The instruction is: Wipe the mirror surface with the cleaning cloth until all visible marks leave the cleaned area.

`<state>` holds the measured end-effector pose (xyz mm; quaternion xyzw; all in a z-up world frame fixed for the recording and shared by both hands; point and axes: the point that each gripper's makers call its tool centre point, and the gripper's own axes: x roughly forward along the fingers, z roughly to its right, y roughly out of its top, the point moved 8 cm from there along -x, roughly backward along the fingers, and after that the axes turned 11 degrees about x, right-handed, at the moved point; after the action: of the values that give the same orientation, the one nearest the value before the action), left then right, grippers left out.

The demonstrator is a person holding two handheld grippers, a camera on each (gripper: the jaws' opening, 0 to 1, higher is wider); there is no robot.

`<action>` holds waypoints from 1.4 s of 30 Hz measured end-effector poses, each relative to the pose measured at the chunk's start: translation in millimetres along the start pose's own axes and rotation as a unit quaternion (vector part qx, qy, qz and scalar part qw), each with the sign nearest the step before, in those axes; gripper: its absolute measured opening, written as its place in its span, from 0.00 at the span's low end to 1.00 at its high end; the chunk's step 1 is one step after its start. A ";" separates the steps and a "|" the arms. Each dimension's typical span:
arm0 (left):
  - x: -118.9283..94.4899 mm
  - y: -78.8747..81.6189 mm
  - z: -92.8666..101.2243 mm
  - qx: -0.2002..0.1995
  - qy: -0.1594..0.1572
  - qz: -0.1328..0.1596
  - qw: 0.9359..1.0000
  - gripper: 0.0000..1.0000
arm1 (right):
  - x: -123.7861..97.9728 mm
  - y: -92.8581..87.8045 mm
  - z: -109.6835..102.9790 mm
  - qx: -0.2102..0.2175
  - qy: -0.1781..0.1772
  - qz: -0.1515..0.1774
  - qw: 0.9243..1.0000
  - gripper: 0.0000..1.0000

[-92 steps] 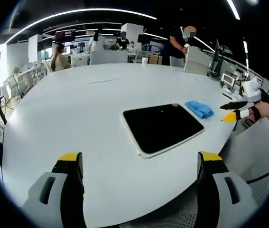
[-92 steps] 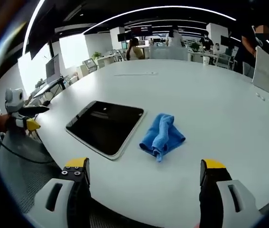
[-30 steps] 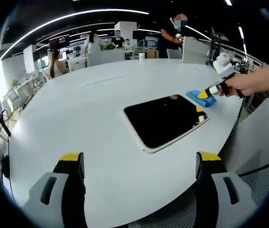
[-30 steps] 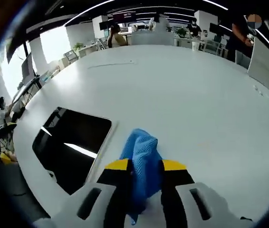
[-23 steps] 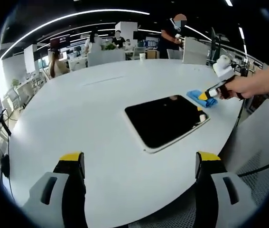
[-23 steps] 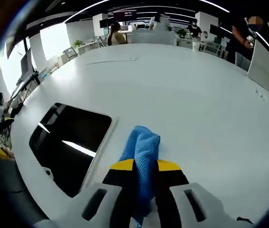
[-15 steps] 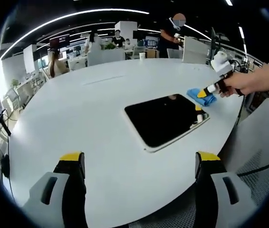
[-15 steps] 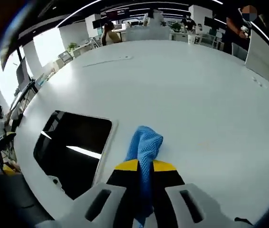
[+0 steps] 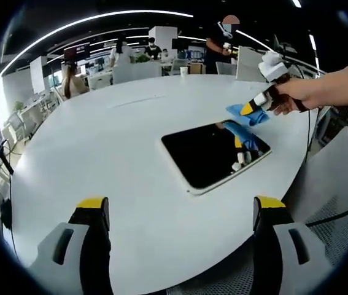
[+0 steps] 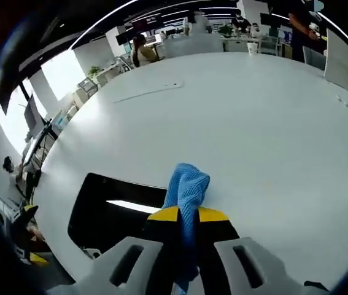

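The right gripper is clenching its yellow-tipped fingers on the crumpled blue cleaning cloth. A second ago the cloth was lying on the large white round bench beside the mirror; now it is hanging lifted over the far edge of the flat, dark rectangular mirror with a white frame, whose surface is reflecting it. In the left gripper view, a person's hand is holding the right gripper above that edge. The left gripper is hanging near the bench's near edge, its fingers spread wide and released, well apart from the mirror, as before.
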<state>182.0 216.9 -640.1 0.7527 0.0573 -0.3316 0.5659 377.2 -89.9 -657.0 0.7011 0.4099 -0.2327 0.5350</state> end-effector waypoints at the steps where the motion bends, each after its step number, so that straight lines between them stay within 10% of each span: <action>1: -0.4 0.5 0.0 0.000 0.001 0.003 1.000 0.95 | 2.6 -1.2 -2.9 0.000 -0.001 0.002 1.000 0.03; 42: 3.1 -2.8 1.0 -0.001 -0.010 -0.001 1.000 0.96 | 34.5 -11.2 -49.0 -0.031 -0.017 -0.021 0.999 0.03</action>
<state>182.6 216.1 -644.2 0.7490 0.0525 -0.3393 0.5667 381.6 -31.5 -674.0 0.6712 0.4222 -0.2433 0.5586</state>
